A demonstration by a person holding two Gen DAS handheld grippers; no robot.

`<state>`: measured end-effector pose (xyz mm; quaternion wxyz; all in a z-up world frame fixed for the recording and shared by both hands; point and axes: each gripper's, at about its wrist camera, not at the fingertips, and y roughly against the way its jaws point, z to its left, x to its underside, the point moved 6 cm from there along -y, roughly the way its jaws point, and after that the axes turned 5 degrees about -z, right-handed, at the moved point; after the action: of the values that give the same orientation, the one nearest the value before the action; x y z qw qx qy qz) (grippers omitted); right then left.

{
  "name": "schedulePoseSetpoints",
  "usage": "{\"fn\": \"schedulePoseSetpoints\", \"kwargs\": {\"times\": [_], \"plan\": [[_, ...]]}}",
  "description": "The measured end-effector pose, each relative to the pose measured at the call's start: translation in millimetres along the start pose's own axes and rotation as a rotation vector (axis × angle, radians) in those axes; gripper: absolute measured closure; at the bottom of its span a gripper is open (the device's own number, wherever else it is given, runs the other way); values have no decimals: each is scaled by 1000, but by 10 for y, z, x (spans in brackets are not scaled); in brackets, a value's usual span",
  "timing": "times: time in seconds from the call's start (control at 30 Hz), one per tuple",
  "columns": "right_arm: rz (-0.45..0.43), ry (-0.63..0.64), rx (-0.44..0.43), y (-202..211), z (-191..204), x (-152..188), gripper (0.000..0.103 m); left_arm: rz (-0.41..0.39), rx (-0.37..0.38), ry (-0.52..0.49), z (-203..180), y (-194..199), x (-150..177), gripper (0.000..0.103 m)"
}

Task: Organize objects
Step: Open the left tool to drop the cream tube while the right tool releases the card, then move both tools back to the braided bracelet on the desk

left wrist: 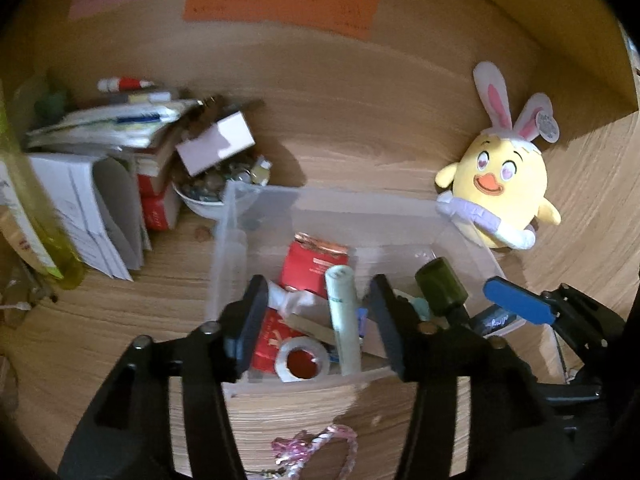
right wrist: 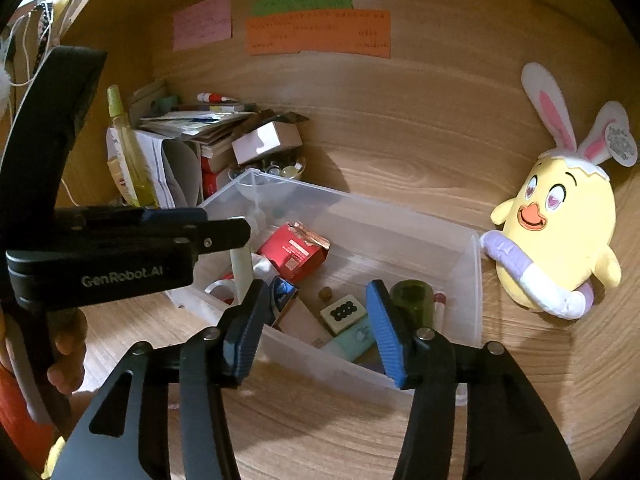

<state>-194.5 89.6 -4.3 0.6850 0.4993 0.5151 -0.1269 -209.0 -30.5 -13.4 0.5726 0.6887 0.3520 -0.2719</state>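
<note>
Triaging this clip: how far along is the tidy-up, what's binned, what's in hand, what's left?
Done: the clear bin already holds a red carton, tape roll, pale tube and green bottle. In hand: nothing; left gripper and right gripper are both open over the bin. Left: pink cord in front of the bin, the paper stack, the bowl of small bits, the plush chick.

"GenRobot.AI" stands in pale letters on the black body of the left gripper [right wrist: 248, 236]; writing on the orange note [right wrist: 318, 32], pink note [right wrist: 202, 22] and plush's tag [right wrist: 621, 146] is too blurred to read.
</note>
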Motion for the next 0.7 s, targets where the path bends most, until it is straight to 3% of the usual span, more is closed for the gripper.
{"fn": "schedulePoseSetpoints", "kwargs": {"times": [0.2, 0.47, 0.57, 0.7], "plan": [[-11, 8, 0, 97, 59, 17, 48, -31, -27, -21, 26, 169, -24, 37], [-15, 13, -11, 203, 157, 89, 43, -46, -64, -55, 70, 390, 91, 32], [-13, 16, -14, 239, 191, 128, 43, -49, -74, -55, 125, 480, 162, 23], [-6, 12, -19, 268, 228, 190, 42, -52, -88, -69, 181, 602, 269, 22]]}}
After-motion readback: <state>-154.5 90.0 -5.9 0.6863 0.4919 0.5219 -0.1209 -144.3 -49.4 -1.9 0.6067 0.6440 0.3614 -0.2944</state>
